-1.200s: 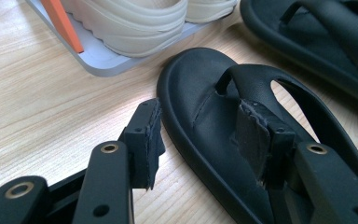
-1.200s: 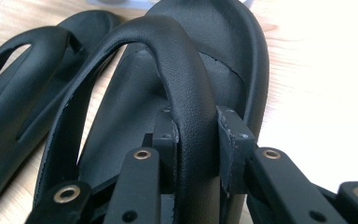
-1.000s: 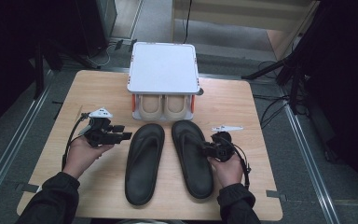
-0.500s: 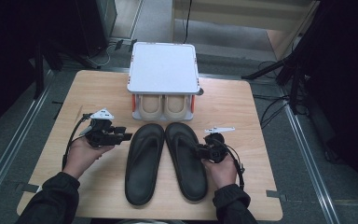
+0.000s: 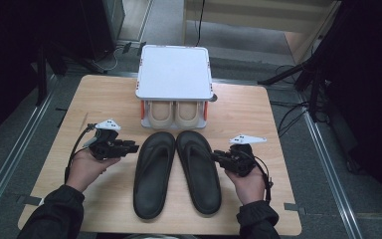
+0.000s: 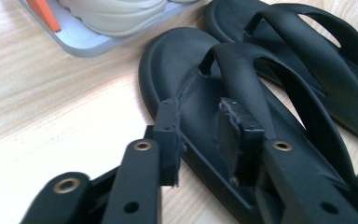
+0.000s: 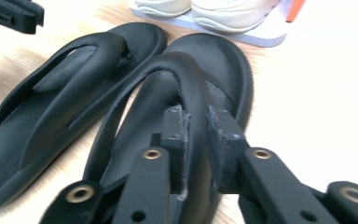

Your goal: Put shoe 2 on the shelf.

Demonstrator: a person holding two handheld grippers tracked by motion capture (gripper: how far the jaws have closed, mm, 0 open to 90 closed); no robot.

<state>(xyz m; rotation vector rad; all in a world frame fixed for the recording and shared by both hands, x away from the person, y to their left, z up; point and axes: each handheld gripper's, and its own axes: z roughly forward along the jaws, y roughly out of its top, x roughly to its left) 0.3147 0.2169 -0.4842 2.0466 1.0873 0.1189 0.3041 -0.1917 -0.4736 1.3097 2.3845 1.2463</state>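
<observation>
Two black flip-flops lie side by side on the wooden table (image 5: pixel 104 99), toes toward the rack. My left gripper (image 5: pixel 133 147) is at the outer edge of the left flip-flop (image 5: pixel 151 179). Its jaws have just been closing. In the left gripper view the gripper (image 6: pixel 198 135) straddles the edge of the left flip-flop (image 6: pixel 177 51), with a gap still showing between the pads. My right gripper (image 5: pixel 218 157) is at the right flip-flop (image 5: pixel 199 174). Its jaws have also been closing, and the gripper (image 7: pixel 198 140) now pinches the strap of that flip-flop (image 7: pixel 214 60).
A white two-level shoe rack (image 5: pixel 174 72) with orange posts stands at the back centre. A pair of beige shoes (image 5: pixel 171 113) sits under its top, just beyond the flip-flops' toes. Bare wood lies to either side of the hands.
The right flip-flop has slid left against the left one. Both grippers' jaws have narrowed. The right hand shifted slightly, while the left hand stayed put.
</observation>
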